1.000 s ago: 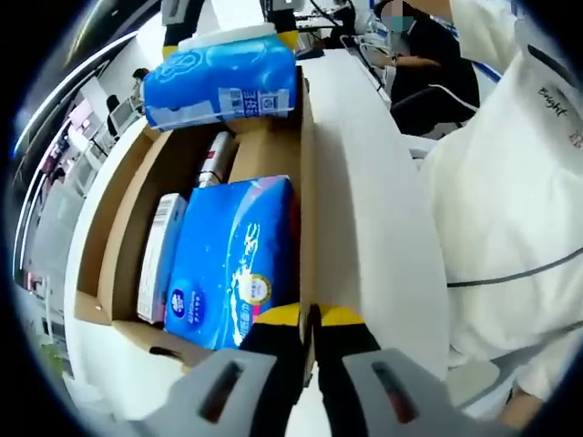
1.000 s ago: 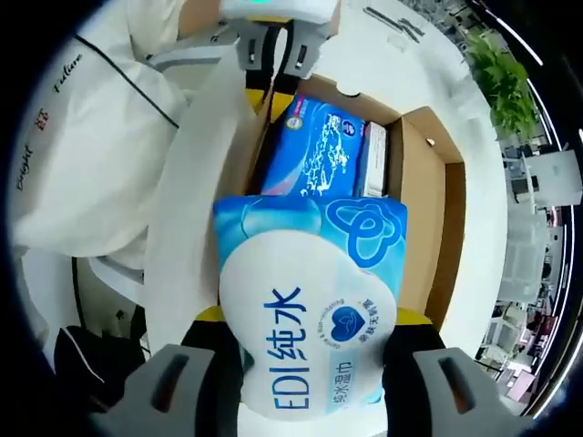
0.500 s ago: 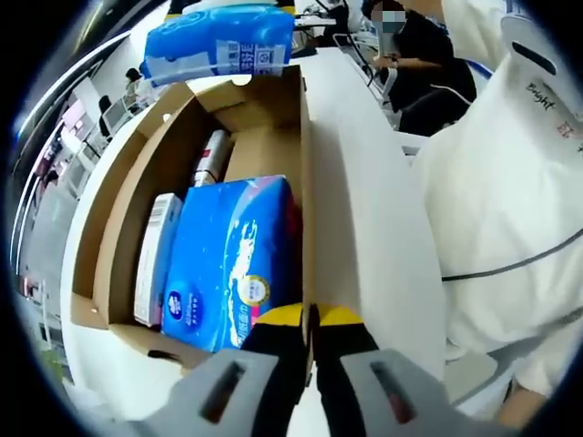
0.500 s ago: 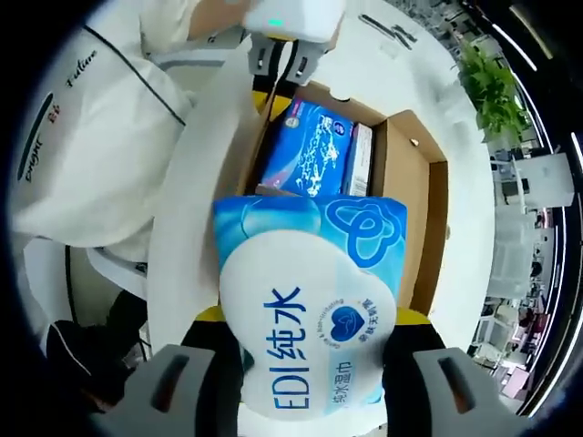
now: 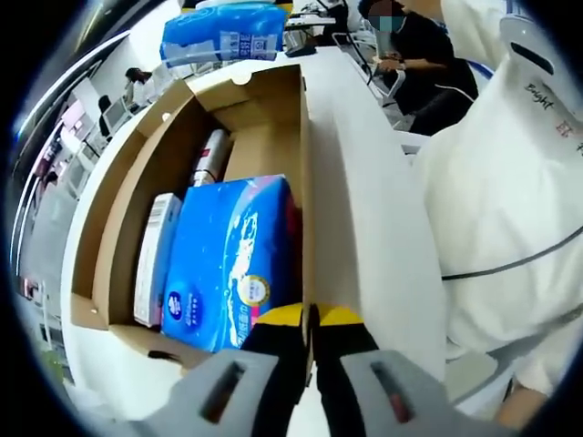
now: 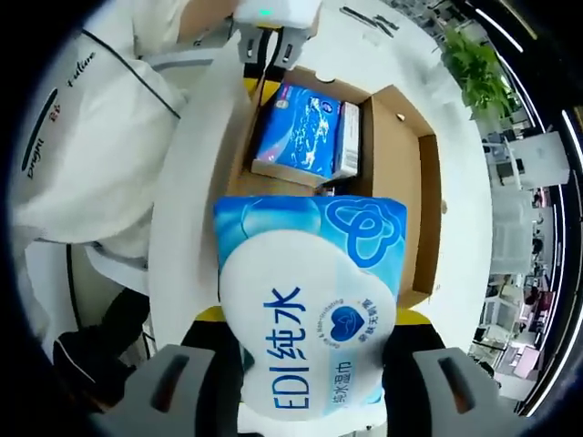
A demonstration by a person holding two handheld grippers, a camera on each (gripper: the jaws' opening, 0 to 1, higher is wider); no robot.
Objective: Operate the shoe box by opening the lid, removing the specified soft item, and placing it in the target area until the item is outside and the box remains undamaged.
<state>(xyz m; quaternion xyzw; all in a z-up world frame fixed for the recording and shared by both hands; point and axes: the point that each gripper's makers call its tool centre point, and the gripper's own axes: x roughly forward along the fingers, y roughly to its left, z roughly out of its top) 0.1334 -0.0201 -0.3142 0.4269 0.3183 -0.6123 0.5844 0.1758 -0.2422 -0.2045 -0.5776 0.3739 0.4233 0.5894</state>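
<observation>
The open cardboard shoe box lies on a white table. In it are a blue tissue pack, a narrow white carton and a can. My left gripper is shut on the box's near right wall. In the right gripper view, my right gripper is shut on a blue-and-white wet wipes pack, held above and clear of the box. The left gripper pinches the box's far corner there. The wipes pack hangs beyond the box's far end in the left gripper view.
A person in a white jacket stands close along the table's right side. Another person sits at a desk behind. A white strip runs beside the box. A green plant and office furniture lie past the table.
My right gripper has lifted the wipes pack out of the box and carried it higher and farther off. The left gripper and the box have stayed put.
</observation>
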